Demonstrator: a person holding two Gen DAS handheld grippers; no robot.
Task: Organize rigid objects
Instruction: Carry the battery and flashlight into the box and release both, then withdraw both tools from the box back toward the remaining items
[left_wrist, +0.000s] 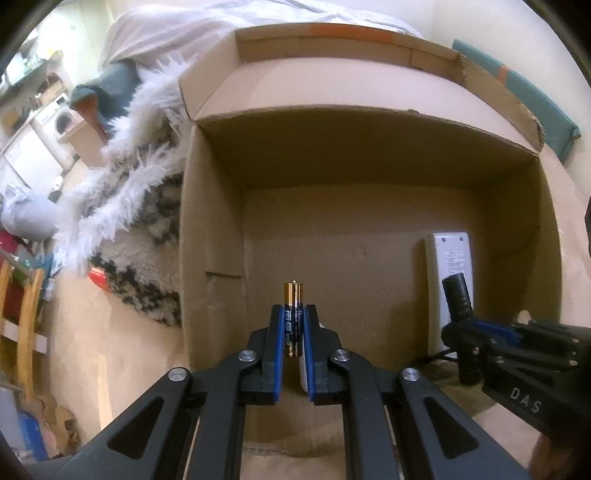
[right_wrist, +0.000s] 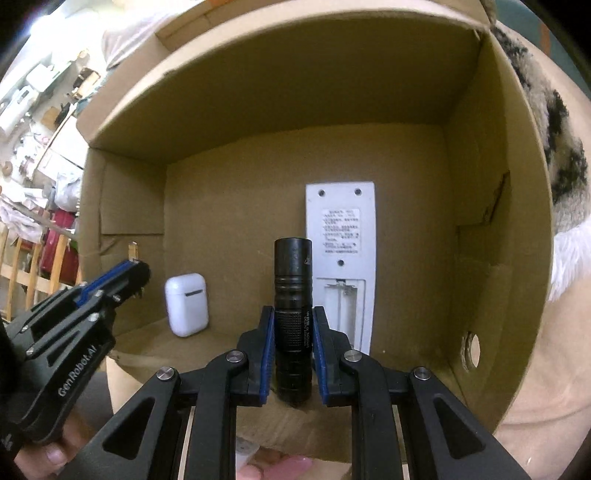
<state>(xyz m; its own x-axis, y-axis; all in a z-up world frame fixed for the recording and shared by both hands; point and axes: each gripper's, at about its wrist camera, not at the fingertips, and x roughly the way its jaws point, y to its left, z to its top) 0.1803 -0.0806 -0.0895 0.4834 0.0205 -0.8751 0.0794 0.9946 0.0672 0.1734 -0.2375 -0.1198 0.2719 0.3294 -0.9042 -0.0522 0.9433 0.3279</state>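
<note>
My left gripper (left_wrist: 294, 314) is shut on a blue and gold battery (left_wrist: 294, 302), held upright over the floor of an open cardboard box (left_wrist: 369, 177). My right gripper (right_wrist: 293, 317) is shut on a black flashlight (right_wrist: 293, 291) inside the same box (right_wrist: 258, 122). A white remote control (right_wrist: 341, 236) lies back side up with its battery bay open, just behind the flashlight; it also shows in the left wrist view (left_wrist: 448, 266). A white earbud case (right_wrist: 186, 304) stands at the box's left. The right gripper with the flashlight (left_wrist: 458, 299) shows at the right of the left wrist view, and the left gripper (right_wrist: 140, 275) at the left of the right wrist view.
The box sits on a beige surface (left_wrist: 110, 350) beside a shaggy white and black rug (left_wrist: 140, 206). A bed with white sheets (left_wrist: 166, 29) lies behind. Wooden furniture (left_wrist: 26, 325) and clutter stand at the far left. The box's right wall has a round hole (right_wrist: 471, 347).
</note>
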